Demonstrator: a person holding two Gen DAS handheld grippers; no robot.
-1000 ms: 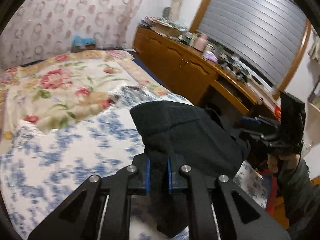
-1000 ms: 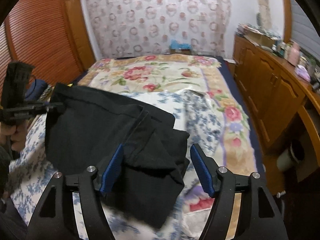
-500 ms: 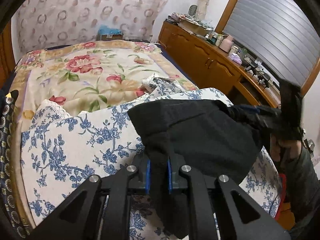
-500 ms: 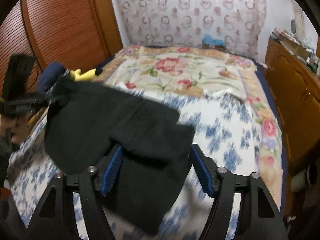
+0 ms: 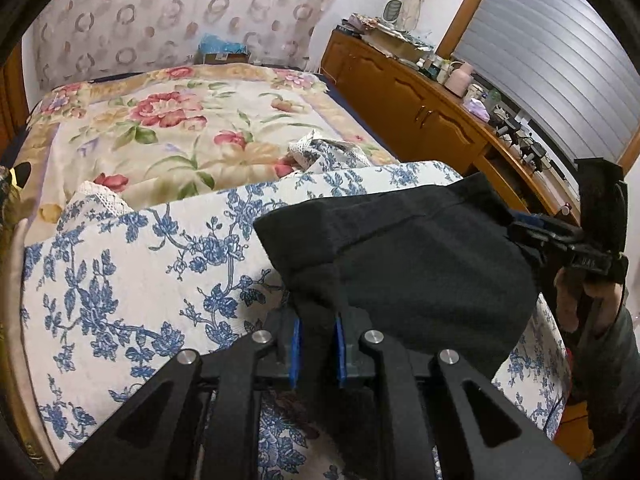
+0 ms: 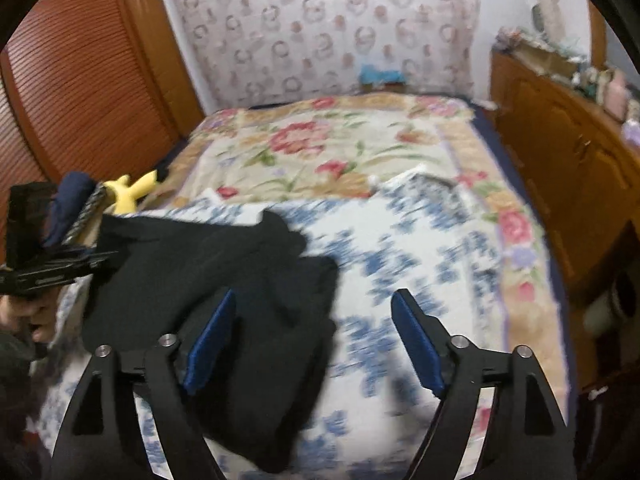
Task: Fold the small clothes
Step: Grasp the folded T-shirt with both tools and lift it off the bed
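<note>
Over the blue-floral bedspread on the bed, black garment hangs bunched between both tools. Left tool clamped on its near edge. Right tool spread wide, cloth lying across its left pad, not gripped. No containers identifiable.

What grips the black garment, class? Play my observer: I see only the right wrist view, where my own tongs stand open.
Observer: The left tongs are shut on a fold of the garment; the blue pads pinch the cloth.
Operator: Where do my right tongs sit from that side?
Observer: The right tongs are at the garment's far right edge. I cannot tell whether they touch it.
Operator: What is behind them?
Observer: A grey shutter above the dresser.
</note>
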